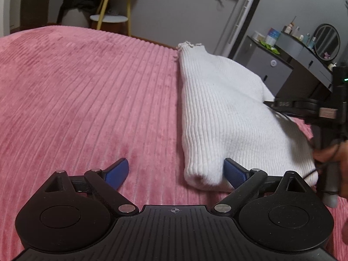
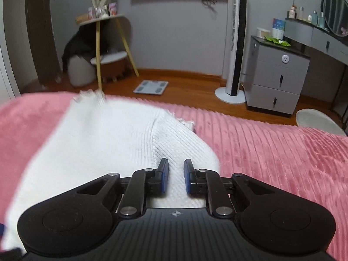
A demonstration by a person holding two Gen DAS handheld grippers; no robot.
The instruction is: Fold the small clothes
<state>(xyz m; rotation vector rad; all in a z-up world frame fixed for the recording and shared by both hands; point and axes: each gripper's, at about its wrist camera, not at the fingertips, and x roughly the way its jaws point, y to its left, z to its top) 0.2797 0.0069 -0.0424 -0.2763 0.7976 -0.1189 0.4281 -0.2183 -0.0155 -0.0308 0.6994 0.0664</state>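
A white ribbed knit garment (image 1: 219, 113) lies folded lengthwise on the pink ribbed bedspread (image 1: 87, 100). My left gripper (image 1: 176, 171) is open wide at the garment's near left corner, its right finger against the fabric edge, its left finger over bare bedspread. In the right wrist view the same garment (image 2: 113, 139) fills the left and centre. My right gripper (image 2: 175, 178) sits low over the garment's near right part with its jaws narrowly apart and white fabric between the pads. The right gripper also shows in the left wrist view (image 1: 282, 106) at the garment's right edge.
The bed's far edge drops to a wooden floor (image 2: 184, 82) with a scale (image 2: 151, 87), a tower fan (image 2: 236, 43), a grey drawer unit (image 2: 278, 74) and a yellow-legged side table (image 2: 106, 43). Pink bedspread spreads wide to the left (image 1: 65, 87) and right (image 2: 282, 152).
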